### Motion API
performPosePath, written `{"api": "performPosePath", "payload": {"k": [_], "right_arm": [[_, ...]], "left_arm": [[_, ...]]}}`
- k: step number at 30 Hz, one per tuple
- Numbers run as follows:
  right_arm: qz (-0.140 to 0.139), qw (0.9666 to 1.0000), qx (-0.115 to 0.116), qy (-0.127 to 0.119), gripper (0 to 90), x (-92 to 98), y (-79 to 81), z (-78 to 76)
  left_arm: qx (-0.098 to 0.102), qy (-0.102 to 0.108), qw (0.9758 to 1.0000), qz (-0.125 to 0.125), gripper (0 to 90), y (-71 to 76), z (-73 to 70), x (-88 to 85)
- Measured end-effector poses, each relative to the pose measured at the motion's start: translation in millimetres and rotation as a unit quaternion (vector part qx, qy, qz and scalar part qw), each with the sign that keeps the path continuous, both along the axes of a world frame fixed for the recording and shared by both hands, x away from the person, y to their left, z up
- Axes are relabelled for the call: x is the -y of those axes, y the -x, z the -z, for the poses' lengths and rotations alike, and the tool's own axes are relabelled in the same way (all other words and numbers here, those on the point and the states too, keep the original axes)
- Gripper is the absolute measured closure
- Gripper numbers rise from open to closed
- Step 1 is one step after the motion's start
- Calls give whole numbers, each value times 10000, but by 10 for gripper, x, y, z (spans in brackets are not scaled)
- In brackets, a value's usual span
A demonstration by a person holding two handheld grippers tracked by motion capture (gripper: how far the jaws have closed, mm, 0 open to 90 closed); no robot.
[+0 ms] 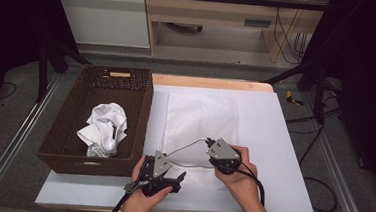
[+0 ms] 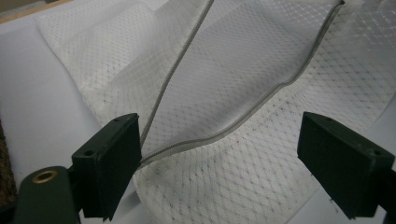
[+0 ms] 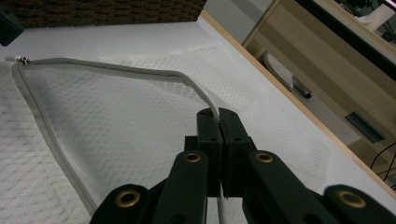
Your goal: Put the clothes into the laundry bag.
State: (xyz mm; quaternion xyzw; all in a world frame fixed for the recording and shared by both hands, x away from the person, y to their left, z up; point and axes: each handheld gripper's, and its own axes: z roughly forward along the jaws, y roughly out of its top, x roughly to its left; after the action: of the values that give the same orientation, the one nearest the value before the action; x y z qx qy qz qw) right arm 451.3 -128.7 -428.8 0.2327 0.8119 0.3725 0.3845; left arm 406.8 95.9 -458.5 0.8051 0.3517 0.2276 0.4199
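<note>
A white-covered table (image 1: 282, 157) carries a brown wicker basket (image 1: 69, 128) at 9 o'clock, crumpled white cloth (image 1: 105, 129) inside. A white mesh laundry bag (image 1: 201, 118) lies flat at centre, its zipper edge (image 3: 121, 69) lifted at 6 o'clock. The right gripper (image 3: 218, 116) pinches that zipper edge, jaws closed on it. The left gripper (image 2: 219, 154), at 7 o'clock, stands with its 2 jaws wide apart over the mesh.

Black gripper (image 3: 218, 122), brass rivets, grey plate
</note>
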Motion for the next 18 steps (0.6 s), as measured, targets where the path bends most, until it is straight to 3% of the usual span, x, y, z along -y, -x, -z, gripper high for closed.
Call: {"api": "performPosePath", "payload": {"k": [5,12,14,17,18], "right_arm": [[7,9998,163,-136,890,17,12,-39],[-21,9999,48,-118,889,15,-4,-12],[-34,9999,26,-105,889,13,-7,-5],[-38,10000,-26,-78,889,21,-10,22],[-38,10000,-26,-78,889,21,-10,22]], "left_arm": [[-10,-7,10000,0,140,-7,6,0],[-13,48,10000,48,142,18,-70,-16],[0,82,9999,75,142,45,-146,-26],[16,240,9996,174,145,128,-421,-63],[16,240,9996,174,145,128,-421,-63]]}}
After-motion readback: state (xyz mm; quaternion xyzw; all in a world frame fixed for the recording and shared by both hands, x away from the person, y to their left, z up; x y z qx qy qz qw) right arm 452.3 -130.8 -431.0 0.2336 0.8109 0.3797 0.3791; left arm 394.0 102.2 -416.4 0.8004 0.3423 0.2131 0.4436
